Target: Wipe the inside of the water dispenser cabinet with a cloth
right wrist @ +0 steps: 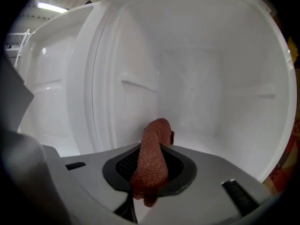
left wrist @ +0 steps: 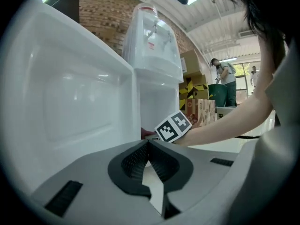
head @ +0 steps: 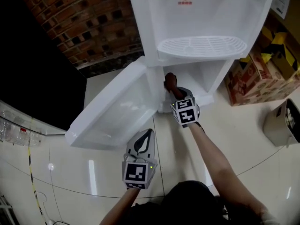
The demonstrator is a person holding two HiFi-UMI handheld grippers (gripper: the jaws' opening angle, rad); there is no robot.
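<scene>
- My right gripper (right wrist: 150, 146) reaches into the white water dispenser cabinet (right wrist: 201, 78). Its fingers are clamped on the rust-red cloth (right wrist: 151, 158).
- The cloth's bunched end sticks out ahead, low on the cabinet's left side. I cannot tell whether it touches the plastic.
- My left gripper (left wrist: 148, 143) hangs outside, low over the floor (head: 234, 139), its fingers pressed together on nothing.
- The cabinet door (head: 112, 114) stands wide open to the left.
- Inside, the walls are smooth white, with a shelf ledge on each side.
- The floor is glossy pale tile. A brick wall (head: 89, 18) stands behind the dispenser, and cardboard boxes (head: 262, 76) sit to its right.
</scene>
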